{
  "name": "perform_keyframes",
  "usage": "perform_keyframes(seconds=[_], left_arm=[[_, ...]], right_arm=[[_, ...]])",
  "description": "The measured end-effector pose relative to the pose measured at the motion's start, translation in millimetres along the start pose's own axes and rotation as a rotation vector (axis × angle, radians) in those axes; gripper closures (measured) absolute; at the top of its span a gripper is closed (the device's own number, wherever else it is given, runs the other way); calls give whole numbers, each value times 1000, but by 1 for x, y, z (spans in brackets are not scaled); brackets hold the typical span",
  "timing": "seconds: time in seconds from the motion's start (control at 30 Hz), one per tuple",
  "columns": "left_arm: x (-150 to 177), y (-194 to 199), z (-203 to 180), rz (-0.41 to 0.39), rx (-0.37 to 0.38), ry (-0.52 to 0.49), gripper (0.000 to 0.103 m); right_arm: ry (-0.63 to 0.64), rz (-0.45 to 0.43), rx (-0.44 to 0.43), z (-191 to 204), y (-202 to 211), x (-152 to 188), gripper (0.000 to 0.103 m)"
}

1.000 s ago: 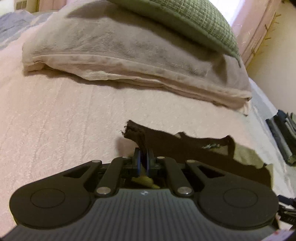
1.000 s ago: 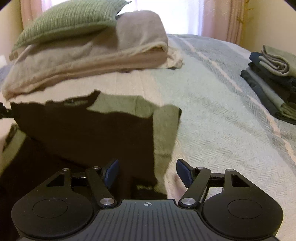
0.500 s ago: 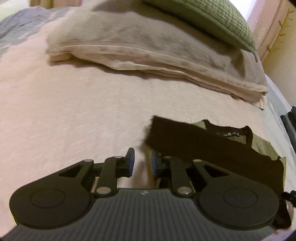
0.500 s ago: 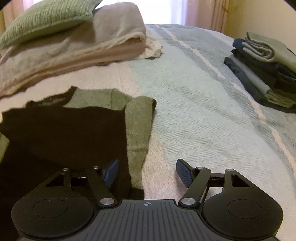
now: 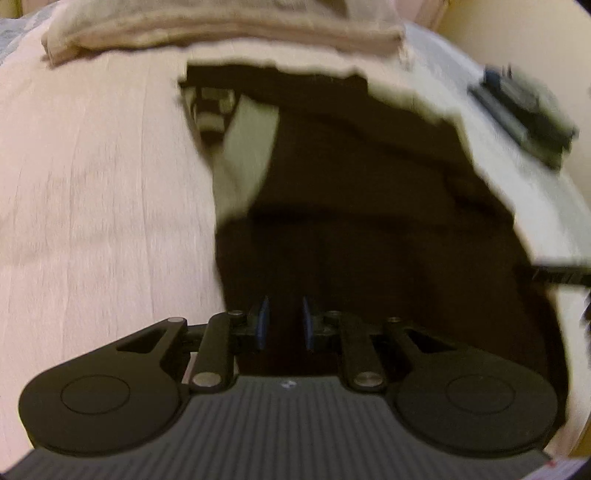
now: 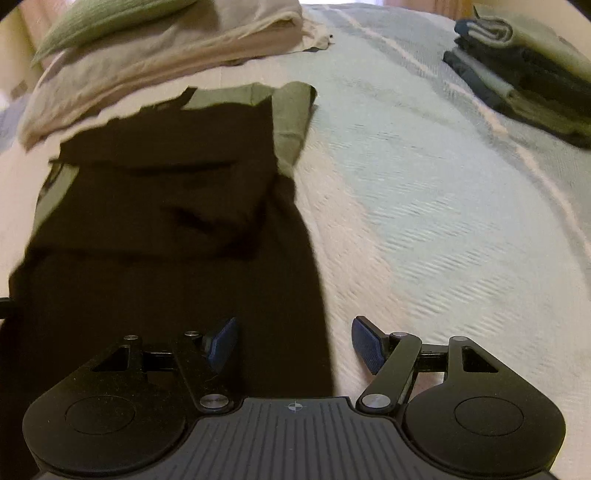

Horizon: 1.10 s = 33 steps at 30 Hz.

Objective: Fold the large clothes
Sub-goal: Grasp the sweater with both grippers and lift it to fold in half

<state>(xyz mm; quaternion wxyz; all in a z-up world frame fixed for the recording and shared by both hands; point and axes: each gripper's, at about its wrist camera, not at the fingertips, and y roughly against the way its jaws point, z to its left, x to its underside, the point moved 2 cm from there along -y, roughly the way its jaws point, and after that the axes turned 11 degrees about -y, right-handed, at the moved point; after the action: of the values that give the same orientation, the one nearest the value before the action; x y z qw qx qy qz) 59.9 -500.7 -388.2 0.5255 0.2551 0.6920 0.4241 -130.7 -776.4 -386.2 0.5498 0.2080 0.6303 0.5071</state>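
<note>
A dark brown and olive garment (image 6: 166,184) lies flat on the bed, its sides folded inward, with an olive panel (image 6: 291,114) showing at its far right. In the blurred left wrist view the same garment (image 5: 369,184) fills the middle, with a pale olive strip (image 5: 243,147) on its left. My left gripper (image 5: 283,325) hovers over the near end of the dark cloth, its jaws a little apart with nothing between them. My right gripper (image 6: 293,343) stands wide open over the garment's near right edge, one finger above the cloth and one above the bedcover.
Folded beige blankets (image 6: 166,48) with a green cushion (image 6: 103,14) on top lie beyond the garment. A stack of folded clothes (image 6: 524,74) sits at the far right of the bed and appears blurred (image 5: 524,107) in the left view. The woven bedcover (image 6: 424,184) stretches to the right.
My left gripper let go of the dark cloth edge it was pinching and drew back to the garment's near end. The right gripper also pulled back, staying open.
</note>
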Motion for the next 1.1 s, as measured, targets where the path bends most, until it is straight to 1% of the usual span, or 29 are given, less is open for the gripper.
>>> perform_keyframes(seconds=[0.07,0.1,0.17,0.23,0.33,0.4,0.47,0.5,0.53,0.6,0.63,0.67,0.73,0.8,0.83,0.9,0.93,1.0,1.07,1.1], left_arm=[[18,5,-5,24,-33,3,89],[26,10,-8,31,-50,12,89],[38,28,-16,28,-85,13,89],[50,49,-30,26,-109,2,88],[70,77,-57,22,-103,-58,85],[86,92,-80,18,-64,-137,83],[102,100,-100,25,-34,-229,75],[111,103,-109,28,-18,-278,74],[120,106,-117,32,6,-333,74],[141,112,-132,28,46,-470,68],[152,114,-138,27,65,-545,62],[160,113,-143,29,73,-598,57],[179,107,-150,39,38,-741,57],[193,101,-152,28,-18,-857,57],[198,99,-152,7,-46,-902,55],[204,96,-153,-28,-101,-989,55],[204,94,-153,-40,-121,-1036,55],[210,95,-153,-62,-133,-1117,55],[216,95,-151,-81,-167,-1192,55],[219,94,-151,-91,-173,-1211,55]], right_arm=[[15,11,4,-10,10,5,37],[25,11,-7,-14,17,8,37],[84,7,-79,-16,34,17,37],[184,23,-171,-12,52,34,37],[403,64,-304,3,79,71,37],[547,72,-353,11,94,99,37],[683,70,-374,19,106,129,37],[743,63,-377,22,110,142,37],[798,54,-375,25,113,154,37],[877,48,-358,29,116,175,37],[914,37,-332,31,116,184,37],[946,24,-307,33,115,192,37],[1021,11,-257,34,110,206,37],[1092,-30,-213,32,105,215,37],[1120,-48,-195,32,104,219,37],[1180,-90,-144,31,103,224,37],[1199,-95,-134,30,102,227,37],[1242,-111,-111,30,101,235,37],[1292,-137,-89,26,97,240,37],[1311,-154,-82,22,94,240,37]])
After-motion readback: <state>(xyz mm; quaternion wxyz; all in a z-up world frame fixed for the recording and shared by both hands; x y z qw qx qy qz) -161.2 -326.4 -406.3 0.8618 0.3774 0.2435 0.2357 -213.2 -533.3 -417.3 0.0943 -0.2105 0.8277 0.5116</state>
